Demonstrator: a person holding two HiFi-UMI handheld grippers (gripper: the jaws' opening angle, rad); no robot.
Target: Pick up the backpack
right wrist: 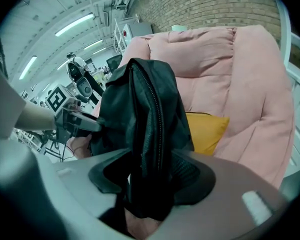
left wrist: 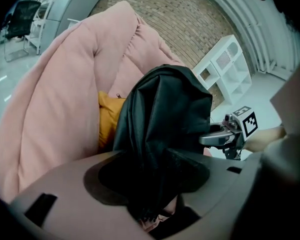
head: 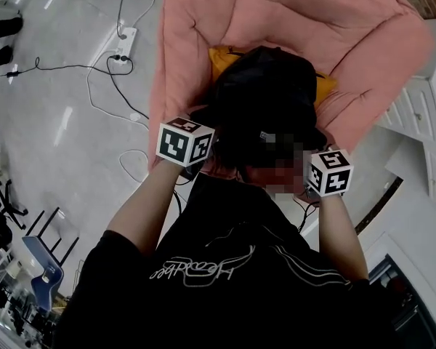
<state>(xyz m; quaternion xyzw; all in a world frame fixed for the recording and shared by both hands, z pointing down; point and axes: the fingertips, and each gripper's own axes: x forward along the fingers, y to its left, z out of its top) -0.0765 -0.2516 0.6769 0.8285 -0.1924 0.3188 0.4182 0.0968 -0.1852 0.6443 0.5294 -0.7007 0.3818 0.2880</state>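
Observation:
The black leather backpack is in front of the pink padded chair, over a yellow cushion. My left gripper grips its left side and my right gripper its right side; the jaws are hidden there by the bag and a person's head. In the left gripper view the backpack fills the left gripper, which is shut on its fabric. In the right gripper view the right gripper is shut on the zipped edge of the backpack. Whether the bag touches the seat is hidden.
A white power strip with trailing black cables lies on the grey floor at left. A white cabinet stands right of the chair, and a blue chair at lower left. A brick wall rises behind the chair.

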